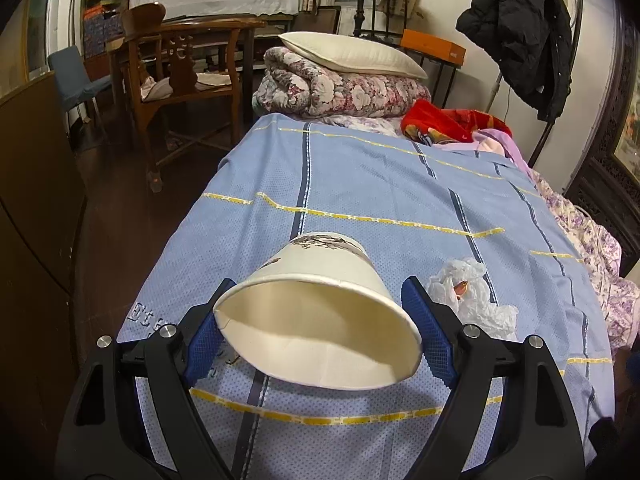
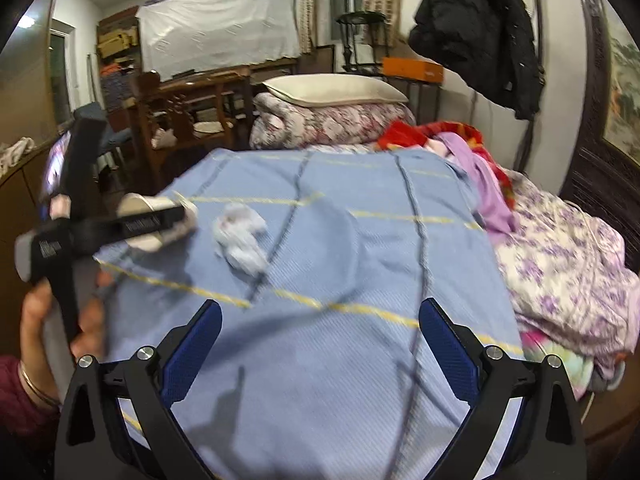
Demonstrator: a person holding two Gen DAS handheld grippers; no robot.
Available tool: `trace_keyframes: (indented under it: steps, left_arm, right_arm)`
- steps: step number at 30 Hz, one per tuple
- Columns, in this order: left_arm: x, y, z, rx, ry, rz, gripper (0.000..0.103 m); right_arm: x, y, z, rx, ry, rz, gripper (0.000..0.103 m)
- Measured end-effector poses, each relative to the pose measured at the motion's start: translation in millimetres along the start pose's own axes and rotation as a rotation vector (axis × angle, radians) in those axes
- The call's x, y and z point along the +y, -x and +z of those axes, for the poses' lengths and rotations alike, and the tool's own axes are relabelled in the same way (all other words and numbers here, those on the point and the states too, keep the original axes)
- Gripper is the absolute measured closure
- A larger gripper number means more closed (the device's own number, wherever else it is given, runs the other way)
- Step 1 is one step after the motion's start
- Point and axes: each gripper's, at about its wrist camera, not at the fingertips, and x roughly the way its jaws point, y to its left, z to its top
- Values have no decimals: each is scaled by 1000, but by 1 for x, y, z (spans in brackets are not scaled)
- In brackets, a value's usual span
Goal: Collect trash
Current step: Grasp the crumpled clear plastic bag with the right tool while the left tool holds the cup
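Bedding comes first: the bed [image 1: 360,184] runs away from me under a blue sheet crossed by yellow and dark stripes, with a folded floral quilt [image 1: 340,92] and a pillow [image 1: 352,56] stacked at its far end. Nearer me, my left claw [image 1: 316,334] holds a paper cup [image 1: 320,312] on its side, mouth towards the camera, the blue pads pressing the rim from either flank and bending it slightly oval. It is cream inside, with a faint dark printed motif near its base. I judge it very light and thin-walled, quick to crumple, so a gentle squeeze near the stiffer rolled rim, as now, suits it better than a hard pinch mid-wall. My right claw [image 2: 320,344] hangs above the sheet with its jaws wide apart and nothing between them. Smallest is the crumpled white tissue [image 1: 472,296] lying on the sheet just beside the cup's right; something small and reddish-brown shows in its folds. It looks soft and nearly weightless, likely to squash flat, so I would close across the bulk of the wad.
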Motion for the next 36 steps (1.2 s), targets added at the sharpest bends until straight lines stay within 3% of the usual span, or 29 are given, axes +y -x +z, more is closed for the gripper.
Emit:
trace_keyframes:
  steps: [11, 31, 34, 36]
  left_arm:
    - [5, 1, 0, 0, 16, -27, 22]
    - [25, 0, 3, -6, 128, -112, 22]
    - [29, -1, 4, -5, 147, -126, 22]
    - [30, -2, 5, -1, 154, -134, 22]
  right_arm:
    - [29, -30, 34, 29, 22, 110, 24]
    - [60, -92, 59, 124, 59, 169, 28]
    - [59, -104, 52, 186, 46, 179, 39]
    - [59, -111, 49, 227, 43, 175, 61]
